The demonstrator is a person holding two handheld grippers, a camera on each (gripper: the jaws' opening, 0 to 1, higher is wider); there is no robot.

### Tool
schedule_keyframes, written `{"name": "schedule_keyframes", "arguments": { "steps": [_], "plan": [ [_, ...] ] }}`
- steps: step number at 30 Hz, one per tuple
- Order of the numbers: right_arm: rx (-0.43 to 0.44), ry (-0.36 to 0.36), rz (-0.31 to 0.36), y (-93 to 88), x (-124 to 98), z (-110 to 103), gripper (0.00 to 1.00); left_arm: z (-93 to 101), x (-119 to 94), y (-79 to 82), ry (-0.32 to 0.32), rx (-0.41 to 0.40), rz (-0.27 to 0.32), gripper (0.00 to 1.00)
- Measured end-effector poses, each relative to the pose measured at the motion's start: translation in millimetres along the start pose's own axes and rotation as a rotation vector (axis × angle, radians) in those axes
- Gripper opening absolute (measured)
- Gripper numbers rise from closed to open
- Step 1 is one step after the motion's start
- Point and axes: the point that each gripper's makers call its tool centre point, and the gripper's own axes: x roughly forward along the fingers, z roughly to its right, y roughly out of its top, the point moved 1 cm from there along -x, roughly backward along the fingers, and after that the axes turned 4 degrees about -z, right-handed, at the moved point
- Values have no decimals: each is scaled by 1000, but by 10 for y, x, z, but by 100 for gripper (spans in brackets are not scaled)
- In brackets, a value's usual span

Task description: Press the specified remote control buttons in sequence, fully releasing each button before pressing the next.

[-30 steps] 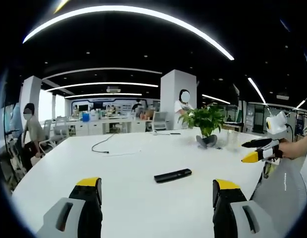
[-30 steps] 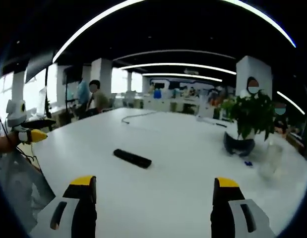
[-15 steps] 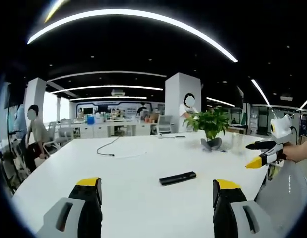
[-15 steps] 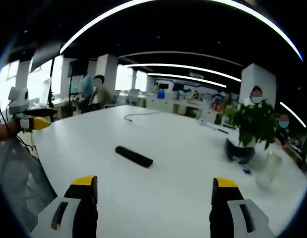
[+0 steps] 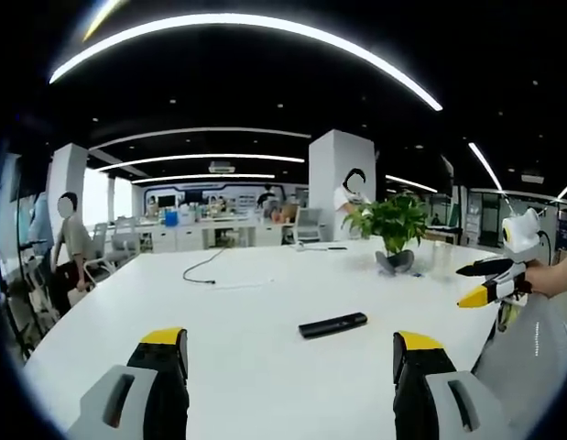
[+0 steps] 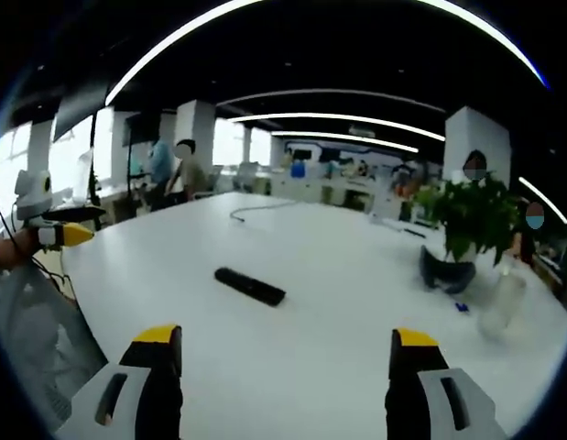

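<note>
A black remote control (image 5: 332, 324) lies flat on the white table (image 5: 237, 312), a little beyond my left gripper (image 5: 290, 343). That gripper stands open with nothing between its yellow-tipped fingers (image 5: 162, 338). In the right gripper view the same remote control (image 6: 250, 286) lies ahead and slightly left of my right gripper (image 6: 285, 337), which is also open and holds nothing. Each gripper appears in the other's view, held off the table's edge and apart from the remote: the right gripper (image 5: 483, 282) and the left gripper (image 6: 67, 225).
A potted plant (image 5: 393, 229) stands beyond the remote; the same potted plant (image 6: 462, 225) has a clear glass vessel (image 6: 499, 301) beside it. A thin cable (image 5: 206, 269) trails across the far tabletop. People sit at desks in the background.
Both views have shifted slightly with my hands. The remote has stayed in place and both grippers have stayed open.
</note>
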Motion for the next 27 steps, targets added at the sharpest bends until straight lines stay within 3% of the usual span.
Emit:
{"name": "schedule_keyframes", "arguments": {
  "steps": [16,22,25,26,27],
  "plan": [
    [32,-61,46,50,-68,145,91,64,40,-32,-45,-29,-18,96],
    [37,-110,42,40,-96,235,90,152,63,-68,-94,-20,-39,96],
    [38,-127,49,45,-106,281,89,192,49,-31,-109,-12,-20,96],
    [34,-131,51,49,-110,286,88,198,41,-17,-104,-11,-14,96],
    [26,-134,48,46,-109,289,87,144,34,5,-57,17,-4,96]
  ]
}}
